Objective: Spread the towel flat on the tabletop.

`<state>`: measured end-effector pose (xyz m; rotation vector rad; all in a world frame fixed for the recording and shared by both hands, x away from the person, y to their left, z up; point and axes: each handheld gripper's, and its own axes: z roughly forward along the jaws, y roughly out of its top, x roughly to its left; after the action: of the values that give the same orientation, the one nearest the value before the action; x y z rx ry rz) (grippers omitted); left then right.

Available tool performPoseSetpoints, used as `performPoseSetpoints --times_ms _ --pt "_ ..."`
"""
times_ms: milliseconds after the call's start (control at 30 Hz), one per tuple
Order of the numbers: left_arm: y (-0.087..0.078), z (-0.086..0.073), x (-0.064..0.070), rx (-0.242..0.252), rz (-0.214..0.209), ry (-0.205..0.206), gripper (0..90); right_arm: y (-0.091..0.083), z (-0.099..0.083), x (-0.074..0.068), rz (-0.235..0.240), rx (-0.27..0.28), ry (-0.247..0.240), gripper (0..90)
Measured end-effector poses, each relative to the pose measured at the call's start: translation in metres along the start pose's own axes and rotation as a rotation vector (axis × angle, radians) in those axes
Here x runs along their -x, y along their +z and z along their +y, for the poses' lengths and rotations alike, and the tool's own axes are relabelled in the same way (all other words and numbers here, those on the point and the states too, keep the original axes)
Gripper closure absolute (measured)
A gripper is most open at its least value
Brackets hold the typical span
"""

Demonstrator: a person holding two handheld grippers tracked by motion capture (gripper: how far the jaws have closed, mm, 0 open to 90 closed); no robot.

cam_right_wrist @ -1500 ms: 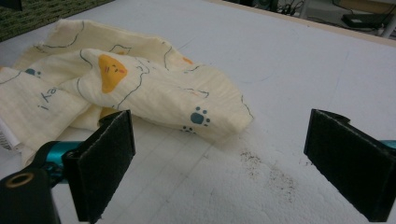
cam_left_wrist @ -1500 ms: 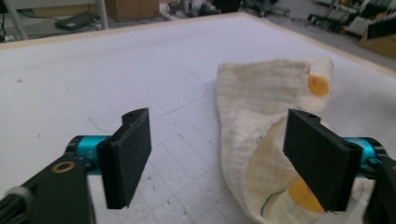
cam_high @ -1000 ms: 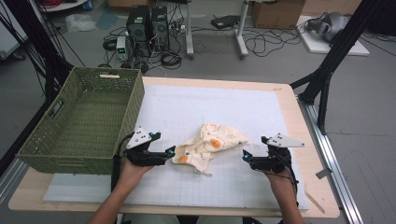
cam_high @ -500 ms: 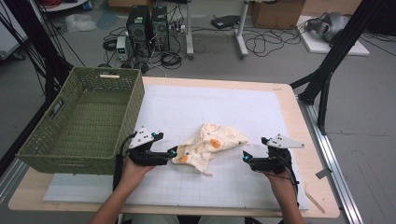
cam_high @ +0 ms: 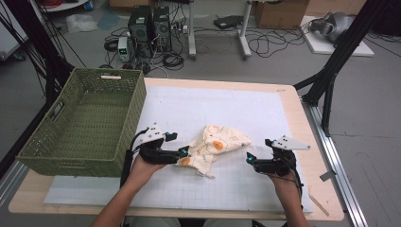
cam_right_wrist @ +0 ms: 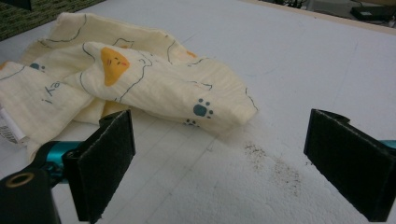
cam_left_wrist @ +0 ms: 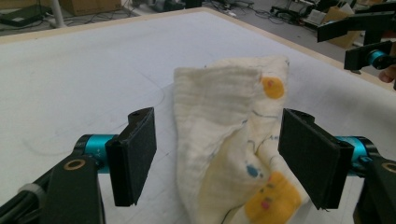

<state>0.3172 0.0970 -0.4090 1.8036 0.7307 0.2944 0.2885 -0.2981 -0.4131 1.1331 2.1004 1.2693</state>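
Early stage, by the look of it: nothing grasped yet. One cloth (cam_high: 212,149), crumpled, lying mid-frame on the white mat (cam_high: 227,109) in the high view, not lifted, not spread, not in the basket (cam_high: 85,123). Basket at left of frame, looks empty.

Left gripper (cam_high: 182,152) at the cloth's left edge, released; in the left gripper view, cloth (cam_left_wrist: 229,140) sits between the spread jaws, neither pad pressing on it as far as visible. Likely next: clench on that edge.

Right gripper (cam_high: 249,158) right of centre in the high view, also released, near the cloth but apart from it. In the right gripper view, cloth (cam_right_wrist: 116,79) fills the upper left, jaws wide with bare mat and a faint dark smudge (cam_right_wrist: 273,165) between them.

Left to do, judged from the layout: grab, then fold or move to basket; cannot tell which.

Count: 1 cloth, 1 basket, 1 mat, 2 grippers, 2 hands. Cloth print: yellow patches, blue paw marks.
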Motion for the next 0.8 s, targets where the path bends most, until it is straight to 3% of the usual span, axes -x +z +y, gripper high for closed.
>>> performPoseSetpoints --times_ms 133,300,333,467,500,533,567,600,633,800 --pt "0.018 0.017 0.007 -0.035 -0.027 0.034 28.4 0.000 0.000 -0.001 0.002 0.002 -0.001 8.0" --pt "0.043 0.029 0.010 -0.074 -0.033 0.032 34.7 -0.001 0.000 -0.001 0.003 -0.001 -0.001 8.0" --pt "0.051 0.029 0.007 -0.111 -0.029 0.025 36.1 -0.001 0.000 0.000 0.004 0.003 -0.004 8.1" --pt "0.057 0.028 0.004 -0.126 -0.026 0.024 53.0 -0.001 0.001 0.000 0.003 0.006 -0.002 8.0" --pt "0.057 0.027 0.003 -0.134 -0.023 0.029 53.0 -0.001 0.001 0.000 0.003 0.006 -0.004 8.0" --pt "0.058 0.026 0.002 -0.146 -0.022 0.034 59.1 -0.001 0.001 0.001 0.003 0.006 -0.005 8.0" --pt "0.058 0.025 0.000 -0.154 -0.012 0.052 73.2 -0.001 0.001 0.001 0.005 0.004 -0.001 8.1" --pt "0.058 0.025 0.000 -0.154 -0.012 0.052 80.1 0.000 0.001 0.001 0.005 0.003 -0.006 8.1" --pt "0.056 0.026 -0.002 -0.146 0.014 0.068 84.4 0.000 0.001 0.000 0.008 -0.001 -0.002 8.1" --pt "0.046 0.029 -0.015 -0.091 0.128 0.033 85.8 0.001 0.001 0.000 0.012 0.001 -0.003 8.1"
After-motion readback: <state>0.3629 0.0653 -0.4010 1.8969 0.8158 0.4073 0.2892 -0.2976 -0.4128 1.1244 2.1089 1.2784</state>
